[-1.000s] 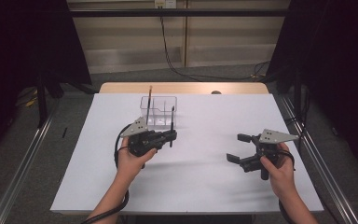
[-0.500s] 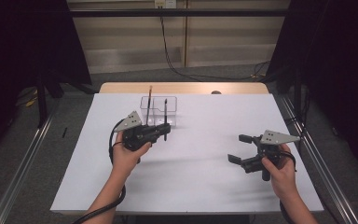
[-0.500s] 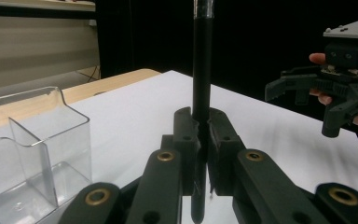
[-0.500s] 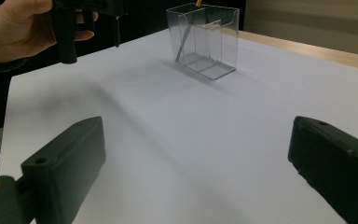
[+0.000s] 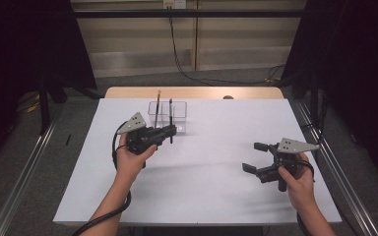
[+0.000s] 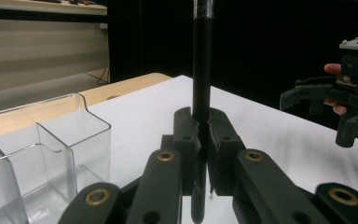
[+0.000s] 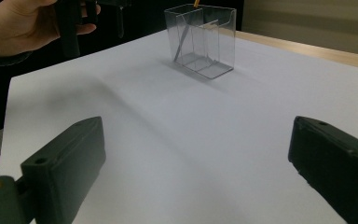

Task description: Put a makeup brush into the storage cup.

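Left tool (image 5: pixel 170 132) jaws pinched on a black pen (image 6: pixel 201 70), held upright just in front of the clear divided box (image 5: pixel 168 115) at the far side of the white surface (image 5: pixel 202 196). A brown pencil (image 5: pixel 158 102) stands in the box's left compartment. Right tool (image 5: pixel 256 157) jaws spread wide, holding nothing, near the right edge, well apart from the box. No readable writing or labels on anything.

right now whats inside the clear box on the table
One pencil stands in the clear box, leaning. The other compartments look empty. The left gripper holds a black pen upright in front of the box, covering part of it.
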Demonstrator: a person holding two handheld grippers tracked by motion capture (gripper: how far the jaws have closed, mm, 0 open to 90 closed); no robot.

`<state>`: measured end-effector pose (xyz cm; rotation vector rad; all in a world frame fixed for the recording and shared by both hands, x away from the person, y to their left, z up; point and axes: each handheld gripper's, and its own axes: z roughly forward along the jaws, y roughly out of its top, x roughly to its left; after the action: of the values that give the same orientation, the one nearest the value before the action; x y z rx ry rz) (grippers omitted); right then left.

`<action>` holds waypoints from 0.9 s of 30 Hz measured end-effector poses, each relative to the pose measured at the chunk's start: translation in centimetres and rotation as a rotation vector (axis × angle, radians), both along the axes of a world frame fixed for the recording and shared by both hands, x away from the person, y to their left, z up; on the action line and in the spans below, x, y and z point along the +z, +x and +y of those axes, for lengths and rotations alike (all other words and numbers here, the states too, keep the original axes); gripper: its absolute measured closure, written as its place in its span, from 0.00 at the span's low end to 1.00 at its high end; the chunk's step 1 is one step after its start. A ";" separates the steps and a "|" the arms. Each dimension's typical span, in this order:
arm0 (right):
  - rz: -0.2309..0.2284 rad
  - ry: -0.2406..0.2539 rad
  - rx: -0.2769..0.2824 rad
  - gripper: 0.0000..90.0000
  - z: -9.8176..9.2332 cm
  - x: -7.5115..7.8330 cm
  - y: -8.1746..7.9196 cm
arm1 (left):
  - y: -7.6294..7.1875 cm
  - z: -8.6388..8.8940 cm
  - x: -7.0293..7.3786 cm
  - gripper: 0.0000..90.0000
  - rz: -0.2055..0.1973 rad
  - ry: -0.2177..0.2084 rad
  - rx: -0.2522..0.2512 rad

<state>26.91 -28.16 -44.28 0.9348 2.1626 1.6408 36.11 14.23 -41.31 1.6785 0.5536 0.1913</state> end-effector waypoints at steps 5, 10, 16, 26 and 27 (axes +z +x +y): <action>0.003 0.000 -0.007 0.04 -0.2 0.0 -0.1 | 0.3 0.1 0.2 0.93 -0.002 -0.004 0.009; 0.001 0.000 -0.010 0.04 -0.3 0.0 -0.1 | 0.6 0.4 0.4 0.93 -0.003 -0.010 0.028; 0.002 -0.007 -0.007 0.04 -0.3 0.0 0.0 | 1.4 0.9 1.0 0.93 -0.014 -0.019 0.055; 0.003 -0.009 -0.013 0.04 -0.4 0.0 -0.2 | 2.5 1.2 2.0 0.93 -0.020 -0.030 0.084; 0.001 -0.008 -0.012 0.04 -0.5 0.0 -0.3 | 2.6 1.2 2.1 0.93 -0.019 -0.029 0.087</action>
<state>26.64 -28.65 -44.27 0.9445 2.1579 1.6256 38.69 15.44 -39.21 1.6237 0.6126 0.2612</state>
